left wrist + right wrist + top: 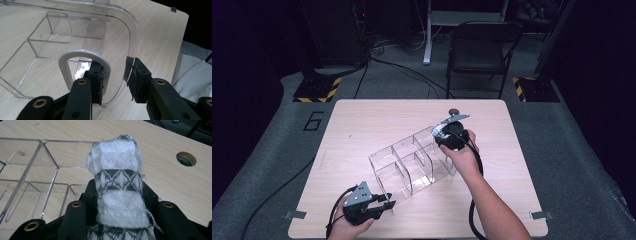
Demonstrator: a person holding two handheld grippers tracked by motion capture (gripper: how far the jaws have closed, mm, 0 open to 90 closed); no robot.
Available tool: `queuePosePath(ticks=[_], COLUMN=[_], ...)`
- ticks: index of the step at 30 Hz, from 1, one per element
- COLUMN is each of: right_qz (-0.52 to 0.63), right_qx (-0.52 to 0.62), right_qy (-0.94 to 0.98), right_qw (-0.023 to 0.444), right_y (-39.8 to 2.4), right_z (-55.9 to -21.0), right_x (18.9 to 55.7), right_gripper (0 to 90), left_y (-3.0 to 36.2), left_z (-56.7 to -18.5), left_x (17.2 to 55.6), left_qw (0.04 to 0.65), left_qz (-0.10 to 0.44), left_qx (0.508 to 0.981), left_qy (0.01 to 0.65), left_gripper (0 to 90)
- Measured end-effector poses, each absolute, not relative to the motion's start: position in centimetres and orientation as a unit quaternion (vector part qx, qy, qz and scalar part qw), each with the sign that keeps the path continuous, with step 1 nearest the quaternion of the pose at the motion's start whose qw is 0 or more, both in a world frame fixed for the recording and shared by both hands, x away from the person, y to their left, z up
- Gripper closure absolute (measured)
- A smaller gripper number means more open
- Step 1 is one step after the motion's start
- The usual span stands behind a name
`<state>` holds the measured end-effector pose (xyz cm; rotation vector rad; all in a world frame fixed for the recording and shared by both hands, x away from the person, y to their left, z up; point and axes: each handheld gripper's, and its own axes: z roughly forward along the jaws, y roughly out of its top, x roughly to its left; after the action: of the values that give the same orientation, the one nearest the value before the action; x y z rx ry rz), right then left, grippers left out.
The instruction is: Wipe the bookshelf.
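Note:
A clear plastic organiser [412, 162] with several compartments lies slantwise on the middle of the wooden table [357, 125]. My left gripper [387, 204] is at its near end. There the jaws straddle the clear end wall [130, 40]: one pad sits inside the white handle loop [82, 53], the other presses the wall's outer edge. My right gripper [451, 134] hovers over the organiser's far right end. It is shut on a rolled white knitted sock [115, 160] with black diamond bands, beside the empty clear compartments [50, 170].
A round hole [186, 158] pierces the tabletop to the right of the sock. A dark chair [482, 47] stands behind the table on the grey floor. White fabric [192, 75] shows past the table's edge.

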<state>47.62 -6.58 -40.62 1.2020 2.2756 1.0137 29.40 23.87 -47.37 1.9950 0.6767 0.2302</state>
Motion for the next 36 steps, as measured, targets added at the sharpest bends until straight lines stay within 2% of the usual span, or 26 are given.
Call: queuePosePath(ticks=[7, 13, 24, 36], right_qz=[0.363, 0.385, 0.435, 0.46], right_qx=[0.416, 0.411, 0.413, 0.408], right_qy=[0.809, 0.803, 0.774, 0.758], right_qw=[0.201, 0.193, 0.203, 0.217], right_y=[-6.7, -7.9, -10.4, -11.5], right_z=[-40.1, -39.6, -41.6, -42.8], right_x=[46.4, 45.0, 41.4, 39.3], right_gripper=[59.6, 59.2, 58.8, 59.3], left_y=[24.1, 24.0, 23.9, 24.0], left_z=[-47.4, -47.4, -47.5, -47.4], left_x=[29.4, 29.4, 29.3, 29.3], left_qw=[0.491, 0.492, 0.494, 0.486], left_qz=[0.097, 0.101, 0.105, 0.106], left_qx=[0.816, 0.815, 0.811, 0.818], left_qy=[0.288, 0.291, 0.294, 0.289], left_gripper=[67.2, 67.1, 67.1, 67.3])
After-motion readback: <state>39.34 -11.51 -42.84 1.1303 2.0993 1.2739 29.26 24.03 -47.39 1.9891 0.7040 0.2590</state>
